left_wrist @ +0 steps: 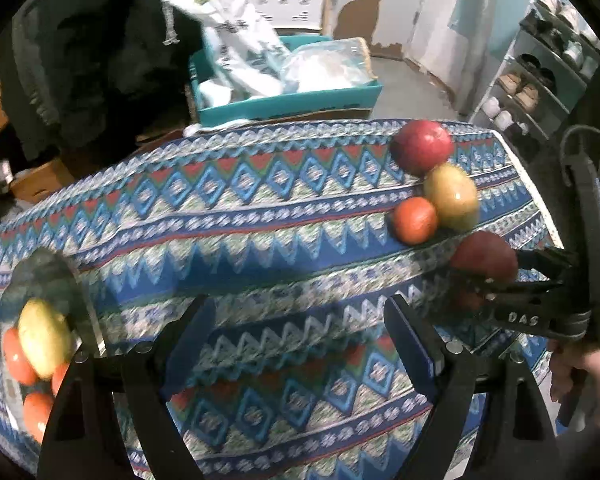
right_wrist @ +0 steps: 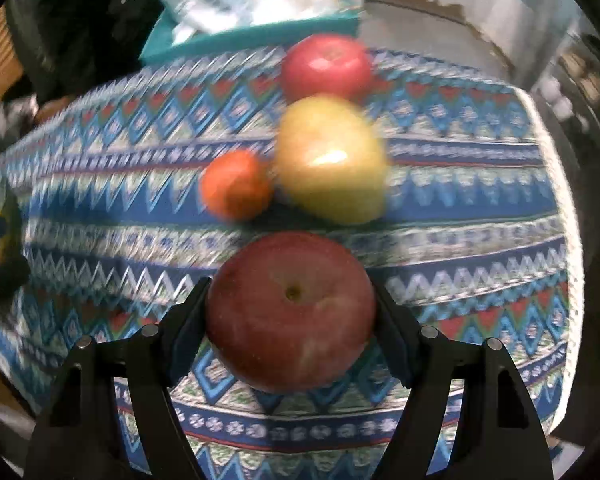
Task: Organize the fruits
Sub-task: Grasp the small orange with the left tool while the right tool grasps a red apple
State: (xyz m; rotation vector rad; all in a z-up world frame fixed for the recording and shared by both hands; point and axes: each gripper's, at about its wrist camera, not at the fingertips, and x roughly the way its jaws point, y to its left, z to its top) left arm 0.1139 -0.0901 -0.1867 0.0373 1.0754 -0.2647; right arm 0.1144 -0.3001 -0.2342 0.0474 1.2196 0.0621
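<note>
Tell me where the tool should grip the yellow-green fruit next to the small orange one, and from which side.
Grip the yellow-green fruit across its narrower middle, coming from above. It lies on its side on the patterned cloth, with the small orange fruit against its left and the red apple just behind, so put the fingers front and right, where there looks to be room.

Lived-in home, shoe rack (left_wrist: 540, 80), patterned tablecloth (left_wrist: 260, 208), peeling wall (left_wrist: 364, 8)
</note>
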